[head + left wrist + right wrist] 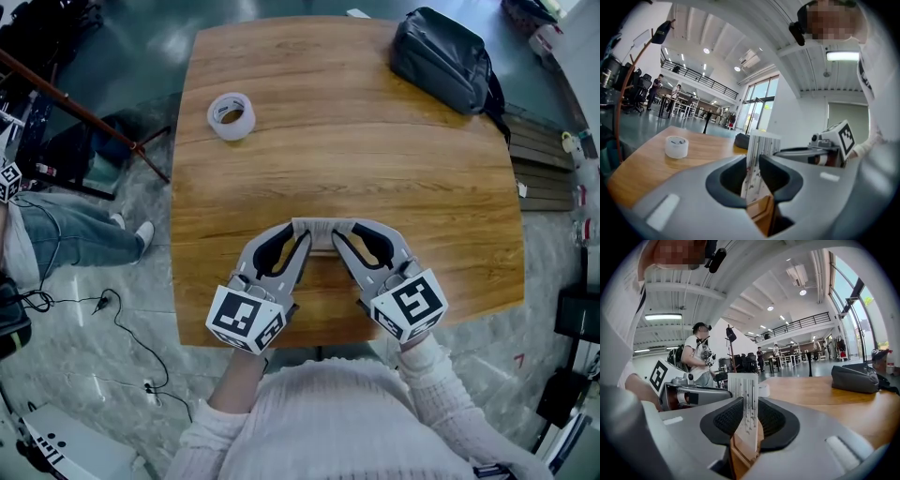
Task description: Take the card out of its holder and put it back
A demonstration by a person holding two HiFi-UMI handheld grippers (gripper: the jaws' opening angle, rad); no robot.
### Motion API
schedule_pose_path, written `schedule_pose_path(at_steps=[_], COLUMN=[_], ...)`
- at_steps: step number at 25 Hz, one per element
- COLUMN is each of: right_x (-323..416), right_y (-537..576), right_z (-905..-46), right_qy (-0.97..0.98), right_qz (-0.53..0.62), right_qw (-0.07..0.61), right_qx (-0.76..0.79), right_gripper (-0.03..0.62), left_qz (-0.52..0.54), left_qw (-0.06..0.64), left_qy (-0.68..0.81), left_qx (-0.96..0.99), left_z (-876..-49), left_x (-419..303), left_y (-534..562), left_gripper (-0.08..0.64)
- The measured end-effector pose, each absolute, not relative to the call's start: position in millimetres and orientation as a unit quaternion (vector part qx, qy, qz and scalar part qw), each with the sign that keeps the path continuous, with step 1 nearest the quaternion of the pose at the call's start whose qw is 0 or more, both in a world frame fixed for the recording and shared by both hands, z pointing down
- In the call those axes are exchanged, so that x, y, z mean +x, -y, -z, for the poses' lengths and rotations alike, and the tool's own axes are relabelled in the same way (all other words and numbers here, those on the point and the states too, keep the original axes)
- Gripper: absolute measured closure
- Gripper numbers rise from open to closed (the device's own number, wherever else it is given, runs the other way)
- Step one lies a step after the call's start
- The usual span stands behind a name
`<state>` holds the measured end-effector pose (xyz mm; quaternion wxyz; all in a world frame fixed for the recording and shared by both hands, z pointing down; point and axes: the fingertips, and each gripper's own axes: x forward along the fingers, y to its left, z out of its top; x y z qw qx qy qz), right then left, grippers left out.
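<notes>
A white card with thin dark stripes sits in a clear holder just above the front of the wooden table. It spans the gap between my two grippers. My left gripper is shut on its left end, and there the card stands upright between the pads. My right gripper is shut on the other end, with the card rising above the black pads. The table's brown shows through the holder below the card. I cannot tell whether either gripper's pads press on the sleeve or on the card alone.
A roll of clear tape lies at the table's far left. A black bag sits at the far right corner. A seated person's leg and loose cables are on the floor to the left.
</notes>
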<state>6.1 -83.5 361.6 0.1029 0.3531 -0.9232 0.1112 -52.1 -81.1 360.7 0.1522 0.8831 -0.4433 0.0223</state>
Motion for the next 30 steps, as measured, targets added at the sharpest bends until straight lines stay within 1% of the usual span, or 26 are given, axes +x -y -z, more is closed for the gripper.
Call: schedule_pose_path(at_steps=[6,15,26,30], right_x=[6.1,8.3,9.8,10.4], right_y=[86.2,84.4,84.8,82.9], right_z=[-376.0,-384.5,-384.0,-385.8], right_qy=[0.922,0.923,0.928,0.931], right_qz=[-0.125,-0.134,-0.130,-0.124], right_qw=[0.112,0.108,0.107,0.105], right_qx=[0.348,0.343,0.333,0.328], right_gripper=[0.505,0.503,0.503,0.502], left_qz=[-0.032,-0.025,-0.031,-0.047], left_qw=[0.164,0.171,0.158,0.134], left_qy=[0.436,0.433,0.430,0.430], left_qx=[0.884,0.885,0.888,0.891], left_z=[-375.2,-380.0,-378.7,-380.1], left_x=[-52.4,-51.2,-49.0,-47.2], left_y=[83.8,81.5,80.5,77.3], left_gripper=[0.476,0.480,0.484,0.488])
